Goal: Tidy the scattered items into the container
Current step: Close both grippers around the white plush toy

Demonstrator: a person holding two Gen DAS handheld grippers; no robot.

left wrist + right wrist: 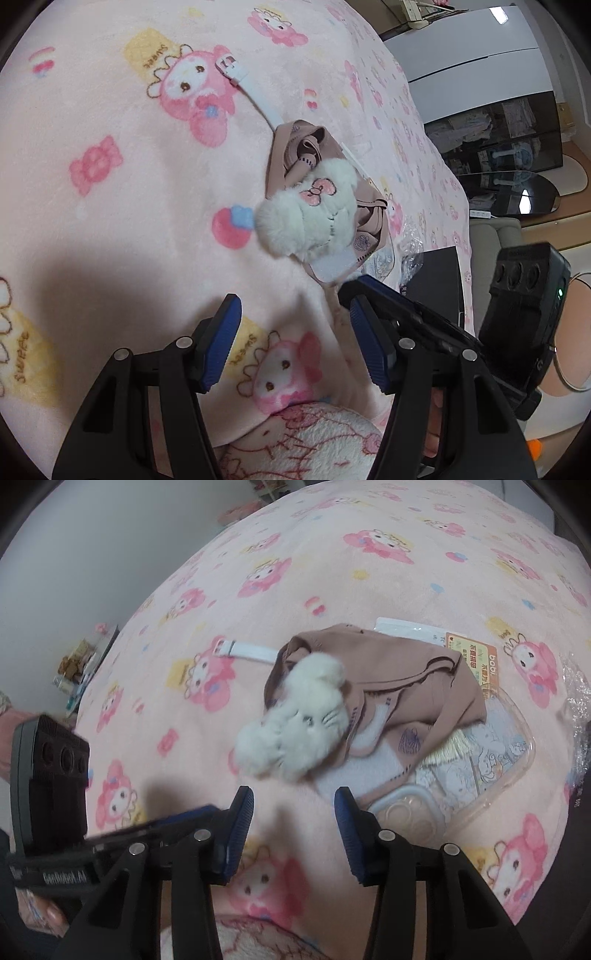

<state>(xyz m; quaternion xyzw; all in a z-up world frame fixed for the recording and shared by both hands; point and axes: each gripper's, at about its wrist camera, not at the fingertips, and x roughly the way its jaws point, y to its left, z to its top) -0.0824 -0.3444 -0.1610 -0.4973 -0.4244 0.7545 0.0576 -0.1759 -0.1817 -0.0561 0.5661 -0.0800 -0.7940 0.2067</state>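
You're early in the task, as far as these views go: nothing clearly sits in a container, and I can't tell what the container is. The brown fabric pouch (413,686) with its mouth gaping is my best guess.

Largest first:
- Pink cartoon-print blanket (110,229) covers the bed; everything lies on it.
- The pouch is near the middle, partly on top of a clear phone case (495,753) and a flat packet with an orange label (469,657).
- White plush cat toy (295,716) lies across the pouch's open mouth, half on, half on the blanket. Not inside.
- White strap with buckle (240,83) lies loose, one end touching the pouch rim.
- Crinkled clear wrap (580,701) sits at the far edge, apart.

Your left gripper (295,343) has its fingers apart, empty, just short of the plush. Your right gripper (293,830) has narrower jaws, also apart and holding nothing.

Left to do: plush, strap, phone case, packet and wrap, so basically everything.
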